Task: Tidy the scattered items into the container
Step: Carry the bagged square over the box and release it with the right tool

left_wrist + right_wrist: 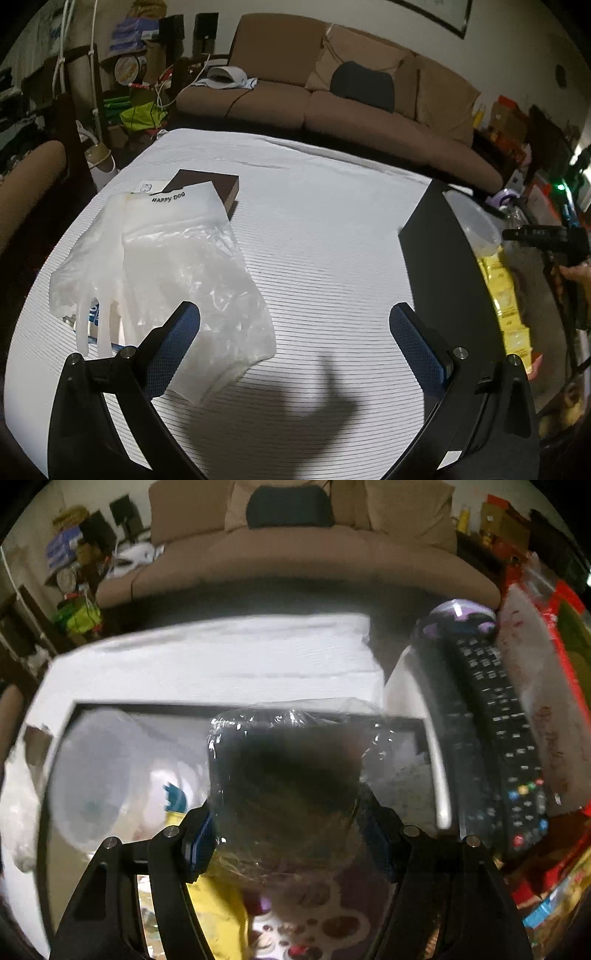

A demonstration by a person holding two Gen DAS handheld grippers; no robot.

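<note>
The left gripper hangs over the worktop, which carries a white ribbed cloth. Its jaws stand released and wide apart, with nothing between them. To the left of the jaws lies a clear plastic bag printed "HAPPY DOG", flat on the cloth, with a translucent disposable glove lying partly on it. A dark brown box rests just behind the bag, its near edge covered by it. Further right, the dark container sits at the edge of the cloth, and a yellow packet shows inside it.

In the right wrist view, the right gripper points down over the container, whose dark rim frames the scene below. Its jaws are clenched on a dark item wrapped in clear film, one pad pressing each side. The wrapped item hangs above the container's interior, where a yellow packet and a pale round lid lie; the picture is blurred there. To the right, outside the rim, a black remote control lies lengthwise, near a purple-topped object.
</note>
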